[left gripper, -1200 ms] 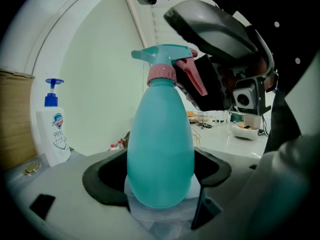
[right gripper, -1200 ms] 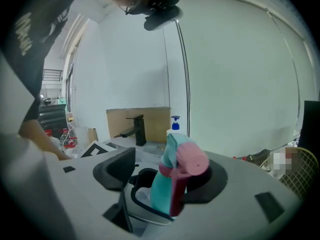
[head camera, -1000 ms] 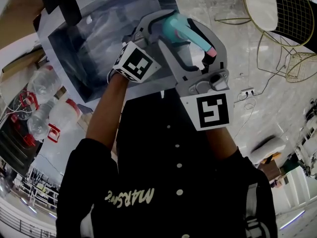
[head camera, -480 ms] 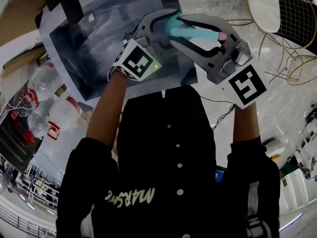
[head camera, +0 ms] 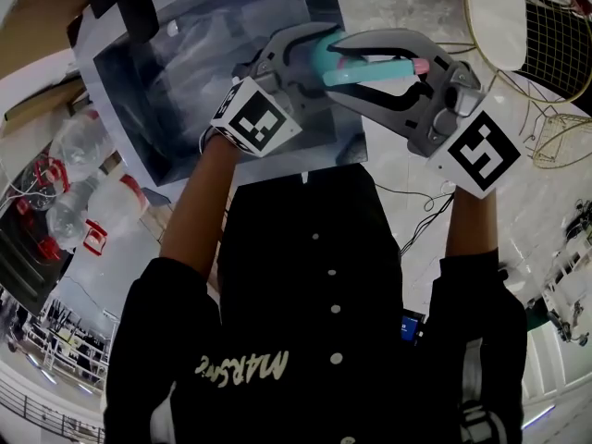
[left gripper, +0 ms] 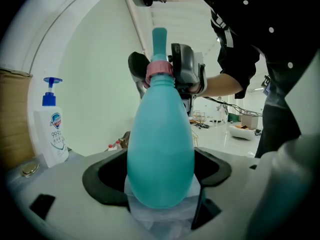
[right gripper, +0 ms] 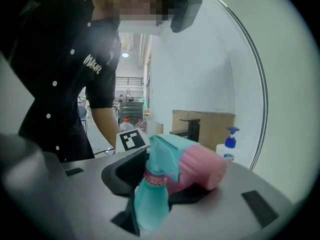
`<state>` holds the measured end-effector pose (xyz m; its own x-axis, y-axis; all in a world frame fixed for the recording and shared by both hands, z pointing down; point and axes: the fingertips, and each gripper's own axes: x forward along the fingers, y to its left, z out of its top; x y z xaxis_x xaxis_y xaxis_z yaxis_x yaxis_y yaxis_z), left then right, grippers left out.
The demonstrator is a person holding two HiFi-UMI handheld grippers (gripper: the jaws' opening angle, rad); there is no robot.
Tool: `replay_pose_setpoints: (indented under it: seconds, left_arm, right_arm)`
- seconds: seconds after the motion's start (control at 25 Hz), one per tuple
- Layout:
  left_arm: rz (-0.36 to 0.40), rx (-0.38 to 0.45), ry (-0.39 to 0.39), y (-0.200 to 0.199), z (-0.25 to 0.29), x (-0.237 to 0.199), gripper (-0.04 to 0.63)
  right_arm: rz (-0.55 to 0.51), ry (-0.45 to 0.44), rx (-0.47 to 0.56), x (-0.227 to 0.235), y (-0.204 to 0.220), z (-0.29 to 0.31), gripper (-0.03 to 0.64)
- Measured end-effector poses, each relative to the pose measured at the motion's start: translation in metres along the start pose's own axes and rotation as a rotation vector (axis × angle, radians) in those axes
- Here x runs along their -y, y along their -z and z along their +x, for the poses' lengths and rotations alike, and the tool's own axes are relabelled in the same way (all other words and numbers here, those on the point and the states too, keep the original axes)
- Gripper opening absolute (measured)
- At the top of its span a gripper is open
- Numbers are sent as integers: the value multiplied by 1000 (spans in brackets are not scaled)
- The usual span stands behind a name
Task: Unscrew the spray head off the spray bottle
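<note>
Head view, item: spray bottle [head camera: 326,55] held level betw. both tongs. L tongs [left gripper: 160,181] clamped its body; R tongs [right gripper: 155,184], jaws just closing, gripped spray head [right gripper: 195,165]. We judged: hold L steady, roll R about neck, no slipping.

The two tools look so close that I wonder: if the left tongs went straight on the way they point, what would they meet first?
Most likely the right tongs, which have just closed on the spray head atop the teal bottle that the left tongs grip; depth is hard to judge.
</note>
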<state>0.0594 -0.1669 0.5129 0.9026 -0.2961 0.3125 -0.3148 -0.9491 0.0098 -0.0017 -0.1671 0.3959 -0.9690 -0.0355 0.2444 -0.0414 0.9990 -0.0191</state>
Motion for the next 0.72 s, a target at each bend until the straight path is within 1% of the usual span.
replay_pose_setpoints:
  seconds: [0.16, 0.24, 0.36, 0.52, 0.72]
  left_arm:
    - [6, -4, -1, -10, 7, 6, 397]
    - [6, -6, -1, -9, 5, 5, 397]
    - [3, -14, -4, -2, 0, 2, 397]
    - [-1, -18, -5, -3, 1, 4, 397]
    - [-2, -16, -4, -1, -1, 2, 397]
  right_arm:
    - [-16, 21, -18, -2, -9, -14, 161]
    - [-20, 23, -16, -2, -14, -13, 161]
    - [-6, 32, -1, -1, -22, -10, 161]
    - [30, 50, 41, 1, -39, -19, 161]
    - [40, 84, 62, 2, -54, -23, 161]
